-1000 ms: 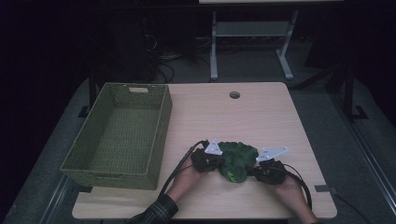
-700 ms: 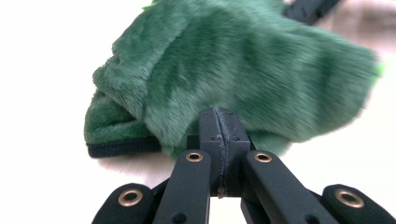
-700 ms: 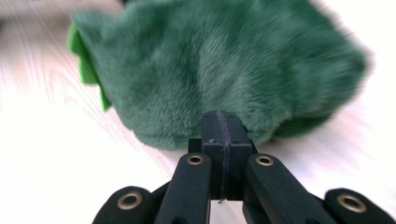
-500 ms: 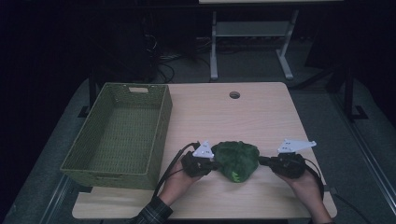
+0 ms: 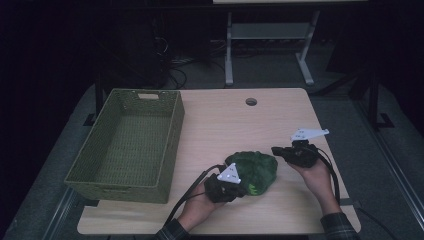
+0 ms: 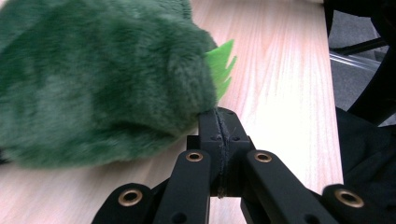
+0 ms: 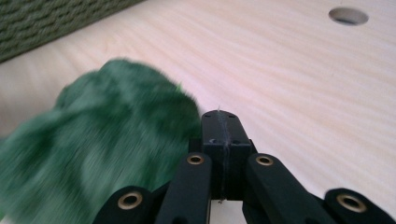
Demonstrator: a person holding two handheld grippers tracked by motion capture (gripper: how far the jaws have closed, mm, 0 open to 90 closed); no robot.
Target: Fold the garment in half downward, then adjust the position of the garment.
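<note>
A fluffy green plush toy (image 5: pixel 252 167) lies on the wooden table (image 5: pixel 220 125), near its front edge. My left gripper (image 5: pixel 244 189) is at the toy's near-left side, jaws shut. In the left gripper view its tip (image 6: pixel 218 116) touches the fur of the plush (image 6: pixel 93 84), beside a bright green felt fringe (image 6: pixel 222 65), and nothing shows between the jaws. My right gripper (image 5: pixel 275 149) is held just right of the toy, lifted a little off the table and pointing left, jaws shut and empty. In the right gripper view its tip (image 7: pixel 219 119) sits next to the blurred plush (image 7: pixel 102 135).
A large green woven basket (image 5: pixel 174 131) stands empty on the left half of the table; its wall (image 7: pixel 46 23) shows in the right gripper view. A round cable hole (image 5: pixel 251 101) is at the far edge. Black cables trail from both grippers.
My right gripper has drawn away from the plush to the right and risen. My left gripper has slid toward the table's front edge along the toy's side. The plush has barely shifted.
</note>
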